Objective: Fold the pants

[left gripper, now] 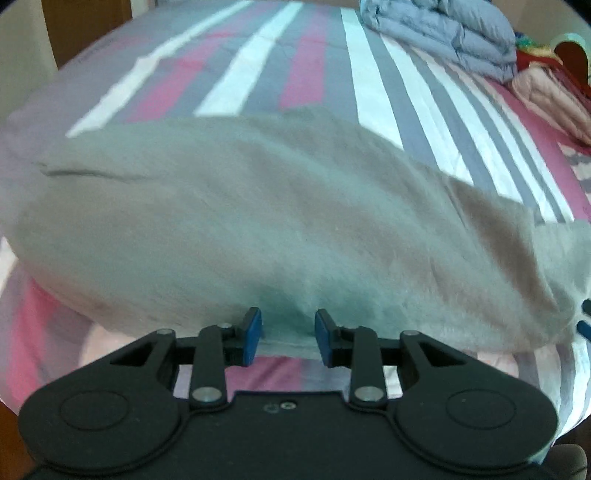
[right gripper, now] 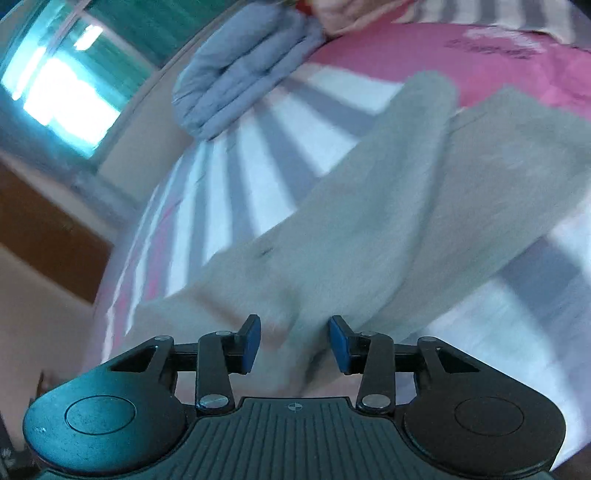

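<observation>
Left wrist view: your left tongs (left gripper: 288, 338) hang over the near edge of the bed (left gripper: 373, 74), blue pads apart, with the hem of the grey pants (left gripper: 236, 206) running between them. Whether the pads actually pinch the cloth cannot be told; a gap shows between each pad and the fabric. The pants lie as a broad folded band across the striped cover, parallel to the near edge, one end bulging towards the left. A folded blue quilt (left gripper: 454, 33) sits at the far right corner, well apart. Risk: if you lift with a loose bite, the hem will probably slide out and the upper layer will slump.

Right wrist view: your right tongs (right gripper: 294, 343) stand open over the other end of the pants (right gripper: 369, 229), with a tuft of fabric between the pads and no squeeze visible. Two grey layers (right gripper: 524, 155) diverge towards the far side of the bed (right gripper: 310, 122), so the stack is not aligned. The picture is smeared. Risk: closing now may catch only the top layer, and the fold would likely skew. Uneven height between your two hands would drag the band crooked towards the quilt (right gripper: 240, 74).
</observation>
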{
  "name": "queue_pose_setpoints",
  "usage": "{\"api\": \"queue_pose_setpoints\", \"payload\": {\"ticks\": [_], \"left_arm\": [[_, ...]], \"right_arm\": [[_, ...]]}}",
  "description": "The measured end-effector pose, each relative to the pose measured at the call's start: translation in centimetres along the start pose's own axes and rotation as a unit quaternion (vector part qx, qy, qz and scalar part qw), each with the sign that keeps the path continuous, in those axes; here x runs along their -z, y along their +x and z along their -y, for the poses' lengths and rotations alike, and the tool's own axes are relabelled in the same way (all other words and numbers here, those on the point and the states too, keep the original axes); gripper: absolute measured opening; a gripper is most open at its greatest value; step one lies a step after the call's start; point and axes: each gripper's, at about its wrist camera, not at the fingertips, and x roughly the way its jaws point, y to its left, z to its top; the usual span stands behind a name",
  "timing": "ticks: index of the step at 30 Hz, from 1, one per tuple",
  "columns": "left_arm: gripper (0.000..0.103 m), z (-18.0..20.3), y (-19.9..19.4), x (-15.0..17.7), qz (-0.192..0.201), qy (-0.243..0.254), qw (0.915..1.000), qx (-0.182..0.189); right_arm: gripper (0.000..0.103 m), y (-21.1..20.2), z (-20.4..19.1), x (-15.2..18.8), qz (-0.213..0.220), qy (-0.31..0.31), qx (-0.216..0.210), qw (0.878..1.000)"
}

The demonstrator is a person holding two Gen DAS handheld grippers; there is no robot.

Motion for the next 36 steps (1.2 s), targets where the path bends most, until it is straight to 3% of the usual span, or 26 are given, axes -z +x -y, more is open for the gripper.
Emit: {"api": "queue_pose_setpoints", "payload": {"ticks": [3,5,7,9,11,13,15,17,21,23,25,28,31,36], "left_arm": [[0.023,0.6,0.7,0.3,-0.001,0.009,0.9999,-0.013],[0.023,0.7,0.9,0.2,-0.004,0.005,0.9999,-0.013],[0.023,0.2,0.9,0.2,-0.009,-0.003,0.9999,-0.01],[0.023,0.2,1.0,0.1,-0.011,-0.006,0.9999,-0.009],[0.023,0.5,1.3,0.4,-0.011,-0.002,0.9999,-0.012],[0.023,0.7,1.5,0.3,-0.011,0.001,0.9998,-0.015],[0.023,0.7,1.7,0.5,-0.011,0.003,0.9998,-0.016],[0.023,0.8,1.8,0.5,-0.01,0.004,0.9998,-0.016],[0.024,0.8,2.0,0.7,-0.009,0.004,0.9998,-0.017],[0.024,0.7,2.0,0.9,-0.008,0.005,0.9998,-0.017],[0.024,0.7,2.0,1.0,-0.007,0.004,0.9998,-0.016],[0.024,0.6,2.0,1.1,-0.006,0.001,0.9999,-0.014],[0.024,0.7,2.1,1.0,-0.007,0.002,0.9998,-0.016],[0.024,0.7,2.1,1.1,-0.007,0.003,0.9998,-0.019]], "right_arm": [[0.041,-0.2,3.0,-1.8,0.014,0.051,0.015,0.998],[0.041,0.0,4.7,-2.4,0.007,0.097,-0.003,0.995],[0.041,0.8,5.7,-2.3,-0.004,0.145,-0.037,0.989],[0.041,2.5,6.5,-1.7,-0.037,0.204,-0.087,0.974],[0.041,4.0,6.6,-1.1,-0.042,0.242,-0.115,0.963],[0.041,4.7,6.4,-1.8,-0.033,0.26,-0.139,0.955],[0.041,4.1,6.4,-3.3,0.011,0.279,-0.178,0.944],[0.041,2.0,5.1,-4.6,0.073,0.235,-0.188,0.951],[0.041,-1.6,2.2,-6.0,0.133,0.12,-0.184,0.966],[0.041,-2.0,1.9,-6.4,0.122,0.094,-0.158,0.975],[0.041,-1.1,3.0,-6.5,0.083,0.115,-0.088,0.986],[0.041,0.3,5.9,-6.2,0.054,0.177,-0.035,0.982],[0.041,-0.1,7.8,-5.0,0.045,0.183,-0.027,0.982],[0.041,1.9,9.3,-3.6,0.007,0.221,-0.072,0.973]]}}
